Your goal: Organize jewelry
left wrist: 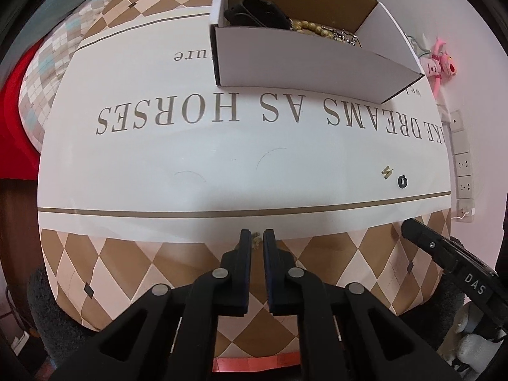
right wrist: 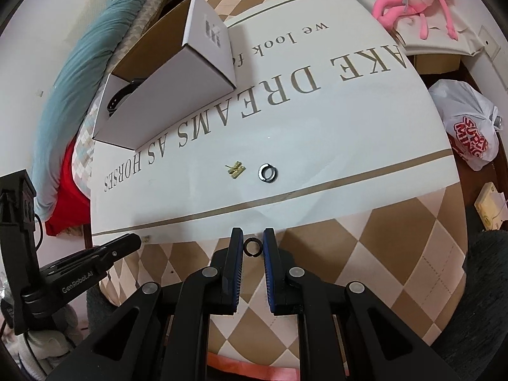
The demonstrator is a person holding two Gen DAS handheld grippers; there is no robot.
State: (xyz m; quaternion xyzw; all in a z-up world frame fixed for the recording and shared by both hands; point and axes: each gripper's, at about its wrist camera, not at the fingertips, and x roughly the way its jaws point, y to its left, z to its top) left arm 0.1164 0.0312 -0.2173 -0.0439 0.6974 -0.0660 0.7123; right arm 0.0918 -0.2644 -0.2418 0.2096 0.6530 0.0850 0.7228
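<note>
My left gripper (left wrist: 257, 241) is shut on a small gold piece of jewelry (left wrist: 256, 240), held over the near edge of the table. My right gripper (right wrist: 253, 246) is shut on a black ring (right wrist: 253, 247) between its fingertips. An open white cardboard box (left wrist: 304, 60) holds a black band (left wrist: 254, 12), a gold bead bracelet (left wrist: 312, 28) and a chain; it also shows in the right wrist view (right wrist: 165, 95). A gold earring (right wrist: 235, 169) and a dark ring (right wrist: 268, 173) lie on the white cloth; both also show in the left wrist view, earring (left wrist: 387, 171), ring (left wrist: 402, 181).
The table carries a white cloth (left wrist: 190, 165) with printed lettering and a diamond-pattern border. A pink plush toy (right wrist: 419, 3) and a white plastic bag (right wrist: 466, 127) are at the right. Bedding (right wrist: 79, 63) lies to the left. Wall sockets (left wrist: 463, 165) are at right.
</note>
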